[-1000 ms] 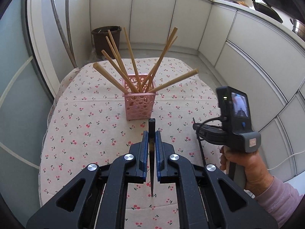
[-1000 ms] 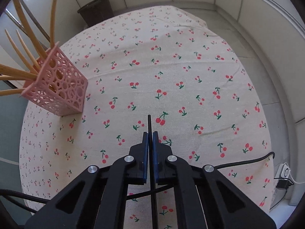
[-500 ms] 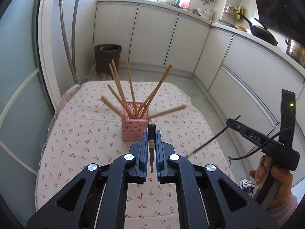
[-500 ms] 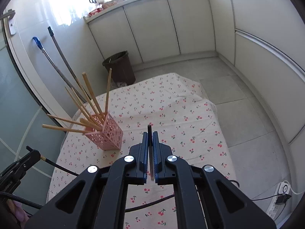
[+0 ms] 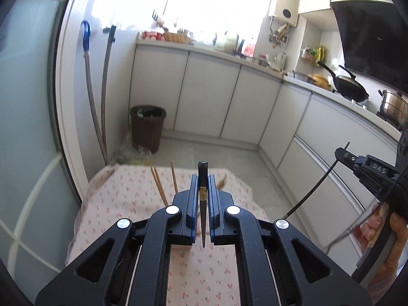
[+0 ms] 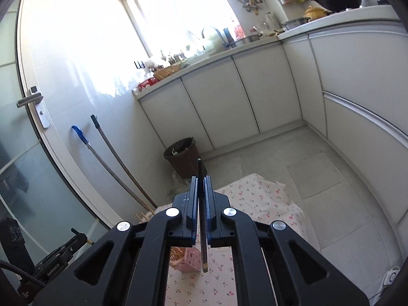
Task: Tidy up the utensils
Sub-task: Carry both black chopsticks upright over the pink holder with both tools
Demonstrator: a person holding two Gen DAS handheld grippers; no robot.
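Over the cherry-print tablecloth (image 5: 122, 204), both jaws clamp dark chopsticks (image 5: 203, 191) pointing forward, lengthwise.

Grippers: two, left (image 5: 202, 199) and right (image 6: 201, 196). Dark chopsticks: two, one per gripper (image 5: 202, 204) (image 6: 203, 229). Wooden chopsticks: at least three tips visible (image 5: 159, 186), full count hidden. Pink basket: one (image 6: 190, 260). Surface with cherry cloth: one (image 5: 122, 199). Bin: one (image 5: 148, 127). Leaning poles: two (image 5: 91, 102). Wok: one (image 5: 349, 89).
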